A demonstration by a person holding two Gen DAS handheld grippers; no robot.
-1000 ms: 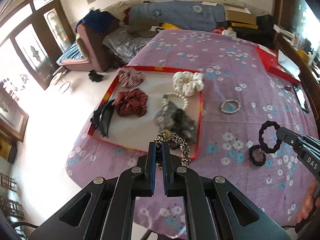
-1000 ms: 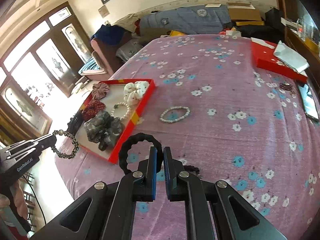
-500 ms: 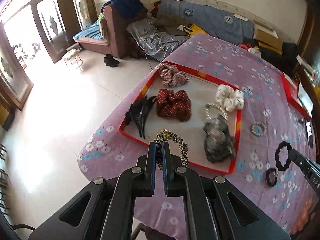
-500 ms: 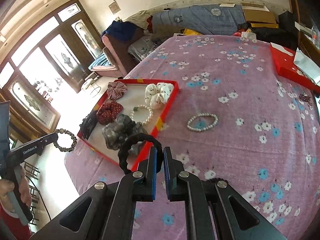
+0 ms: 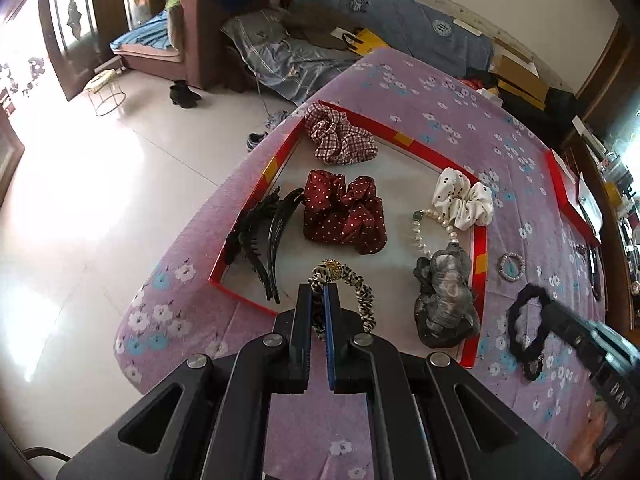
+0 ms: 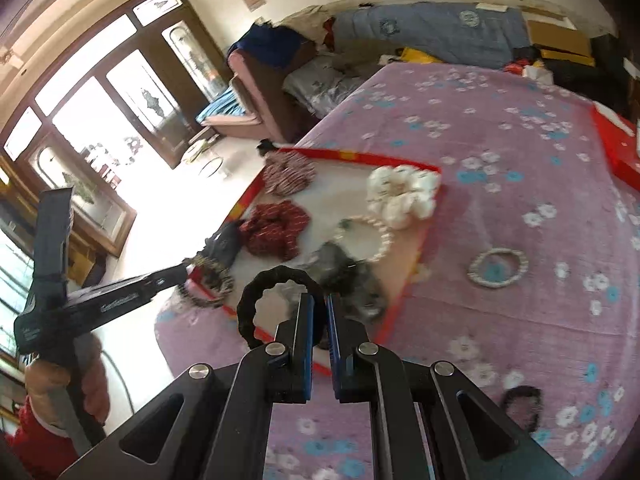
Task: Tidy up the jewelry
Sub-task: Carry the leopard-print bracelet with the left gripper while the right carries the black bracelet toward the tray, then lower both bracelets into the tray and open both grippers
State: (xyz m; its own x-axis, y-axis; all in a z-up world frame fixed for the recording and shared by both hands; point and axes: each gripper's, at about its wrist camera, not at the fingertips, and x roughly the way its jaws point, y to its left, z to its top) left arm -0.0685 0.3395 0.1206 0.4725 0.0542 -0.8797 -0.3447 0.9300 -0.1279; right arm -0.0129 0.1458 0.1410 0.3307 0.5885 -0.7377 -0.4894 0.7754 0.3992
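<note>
Black hair tie [image 6: 256,304] in clamped right tool [image 6: 318,308], leopard-print bracelet [image 5: 362,292] in clamped left tool [image 5: 319,300].

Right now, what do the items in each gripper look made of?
Left gripper: leopard-print hair tie, seemingly fabric-wrapped elastic, matte, printed spots, with a shiny gold metallic-looking bead. Right gripper: black hair tie, probably matte textile or elastic; scalloped edge, no shine.
</note>
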